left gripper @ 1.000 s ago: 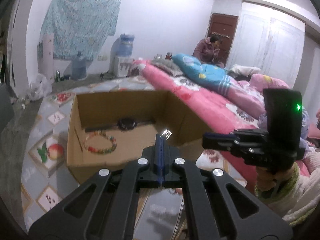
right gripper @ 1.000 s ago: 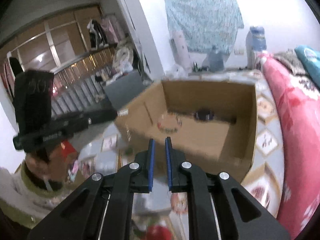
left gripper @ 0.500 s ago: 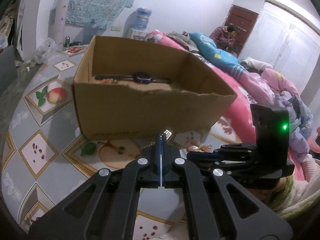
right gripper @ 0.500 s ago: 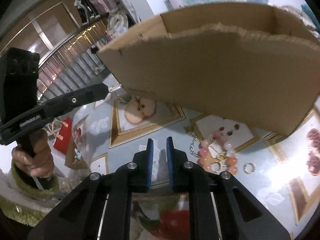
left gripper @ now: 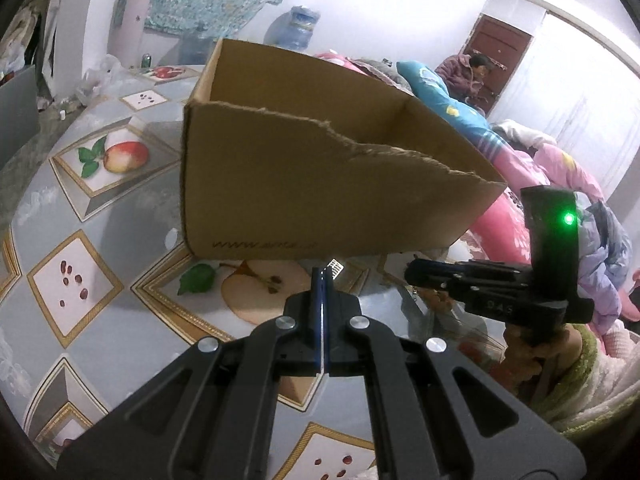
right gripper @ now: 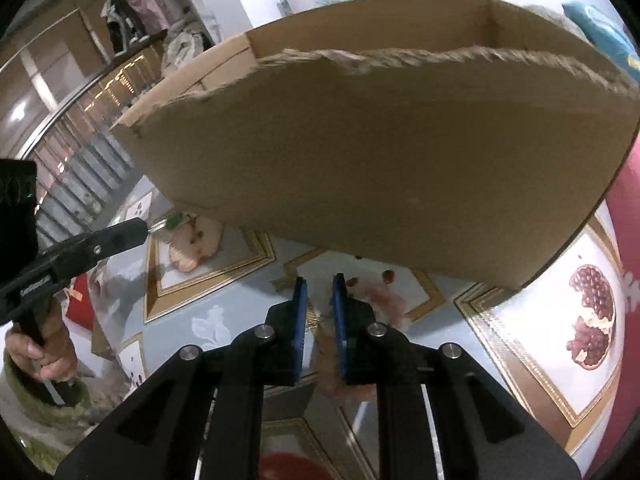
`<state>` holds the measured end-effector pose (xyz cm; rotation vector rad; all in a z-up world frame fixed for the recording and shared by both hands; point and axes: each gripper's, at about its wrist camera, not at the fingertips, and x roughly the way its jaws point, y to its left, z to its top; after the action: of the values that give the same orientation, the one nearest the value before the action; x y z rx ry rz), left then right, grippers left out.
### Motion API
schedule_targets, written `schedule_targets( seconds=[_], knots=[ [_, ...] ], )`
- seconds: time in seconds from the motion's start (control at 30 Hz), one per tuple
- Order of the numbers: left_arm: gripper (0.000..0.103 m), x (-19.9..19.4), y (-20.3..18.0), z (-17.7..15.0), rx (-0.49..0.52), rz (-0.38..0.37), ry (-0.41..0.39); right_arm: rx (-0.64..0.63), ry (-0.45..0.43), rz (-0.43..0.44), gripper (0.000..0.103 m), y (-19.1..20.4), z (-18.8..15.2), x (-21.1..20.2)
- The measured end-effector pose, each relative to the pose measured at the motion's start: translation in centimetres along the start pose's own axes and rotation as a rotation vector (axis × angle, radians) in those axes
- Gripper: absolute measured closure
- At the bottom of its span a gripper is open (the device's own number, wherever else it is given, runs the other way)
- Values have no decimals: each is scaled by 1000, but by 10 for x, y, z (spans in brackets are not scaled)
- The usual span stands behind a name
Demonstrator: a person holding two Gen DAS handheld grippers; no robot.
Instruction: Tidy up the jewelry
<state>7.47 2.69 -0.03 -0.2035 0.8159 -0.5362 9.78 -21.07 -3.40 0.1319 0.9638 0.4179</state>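
- The right gripper [right gripper: 320, 300], narrowly parted and empty, hangs over a blurred pink bead bracelet [right gripper: 370, 300] just ahead, below the cardboard box [right gripper: 400, 160].
- The beads look light, loose and slippery; pinching one section of the string seems safest.
- The left gripper [left gripper: 321, 280] is closed and empty.

Your cardboard box [left gripper: 304, 184] fills the centre of the left wrist view and the upper half of the right wrist view [right gripper: 392, 152], standing upright and open-topped, its near wall torn ragged along the rim. Below its lower edge, centre of the right wrist frame, your pink beaded bracelet [right gripper: 376, 300] lies blurred on the fruit-patterned tabletop.
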Motion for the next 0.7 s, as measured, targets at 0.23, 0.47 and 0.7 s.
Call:
schedule_targets(
  seconds=[0.23,0.47,0.7],
  knots=[
    [103,1,6,-1,-10,1,-2,-191,-13,-70,74,37,2,9],
    [103,2,6,-3,-15,4,0,-276,4,-93,85,43,5,13],
    [103,3,6,-4,-22,3,-1,-281,11,-87,96,42,8,14]
  ],
)
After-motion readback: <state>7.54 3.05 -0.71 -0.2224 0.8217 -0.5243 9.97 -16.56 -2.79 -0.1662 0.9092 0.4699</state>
